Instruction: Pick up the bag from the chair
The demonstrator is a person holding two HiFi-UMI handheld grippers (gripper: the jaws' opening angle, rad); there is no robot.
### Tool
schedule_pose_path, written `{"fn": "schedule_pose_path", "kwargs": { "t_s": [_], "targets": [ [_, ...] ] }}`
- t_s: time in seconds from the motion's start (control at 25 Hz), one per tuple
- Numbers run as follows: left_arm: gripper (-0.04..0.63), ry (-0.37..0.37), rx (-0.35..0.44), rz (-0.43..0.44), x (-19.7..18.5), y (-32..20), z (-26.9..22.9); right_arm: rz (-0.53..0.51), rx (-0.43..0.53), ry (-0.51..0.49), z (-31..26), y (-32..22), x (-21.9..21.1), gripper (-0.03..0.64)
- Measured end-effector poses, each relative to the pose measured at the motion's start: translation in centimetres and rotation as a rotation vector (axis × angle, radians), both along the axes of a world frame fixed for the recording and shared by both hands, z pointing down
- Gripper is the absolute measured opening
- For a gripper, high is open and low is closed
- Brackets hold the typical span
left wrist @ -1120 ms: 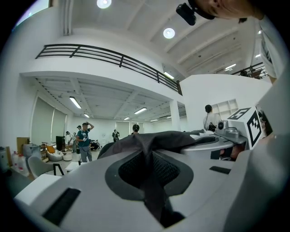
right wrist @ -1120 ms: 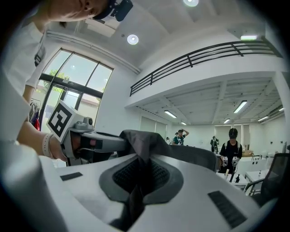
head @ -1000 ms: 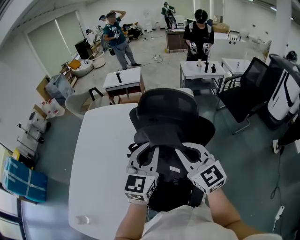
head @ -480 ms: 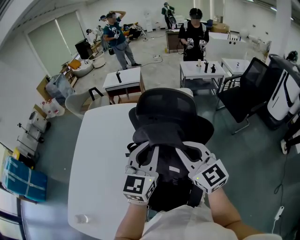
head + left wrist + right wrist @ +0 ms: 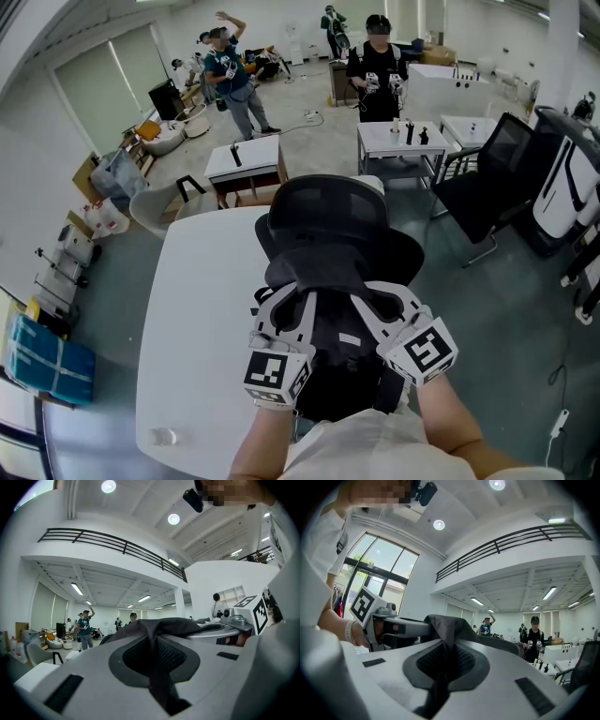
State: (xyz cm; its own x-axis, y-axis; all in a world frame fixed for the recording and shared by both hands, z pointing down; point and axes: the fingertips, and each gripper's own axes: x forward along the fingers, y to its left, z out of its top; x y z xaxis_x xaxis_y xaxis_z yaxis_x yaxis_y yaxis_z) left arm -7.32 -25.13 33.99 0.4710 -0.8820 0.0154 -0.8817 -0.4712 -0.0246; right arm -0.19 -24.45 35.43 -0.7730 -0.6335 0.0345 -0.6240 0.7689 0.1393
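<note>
**Count.** Two tools, one bag, one chair at the near counter.

**Tools.**
- The left tool is pressed together on a fold of dark fabric. In the left gripper view this fold runs down through the gap of the left tool.
- The right tool is likewise clamped on dark fabric. In the right gripper view the pinched fold rises out of the right tool.
- Each tool carries one cube with square markers.

**Task item.** The black soft fabric bag hangs between the two tools. It sits just in front of the back of the black mesh office chair, beside the large white rectangular counter.

**Background.**
- Three smaller white counters stand well apart behind the chair.
- At least three persons stand there: one in a teal shirt and one in black, with a third farther off.
- A second black chair stands to the right.

**Hidden or unclear.**
- The chair seat and the bag's lower part are covered by the person's arms and light shirt, so whether the bag rests on the seat cannot be determined.
- A small pale object on the large counter's near corner is too small to identify.
</note>
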Motion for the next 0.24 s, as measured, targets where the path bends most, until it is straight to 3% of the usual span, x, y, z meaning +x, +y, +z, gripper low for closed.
{"fn": "schedule_pose_path", "kwargs": {
  "t_s": [0.24],
  "targets": [
    [0.058, -0.001, 0.008, 0.01, 0.28, 0.34, -0.32, 0.002, 0.009, -0.002, -0.25, 0.33, 0.27, 0.025]
  ]
}}
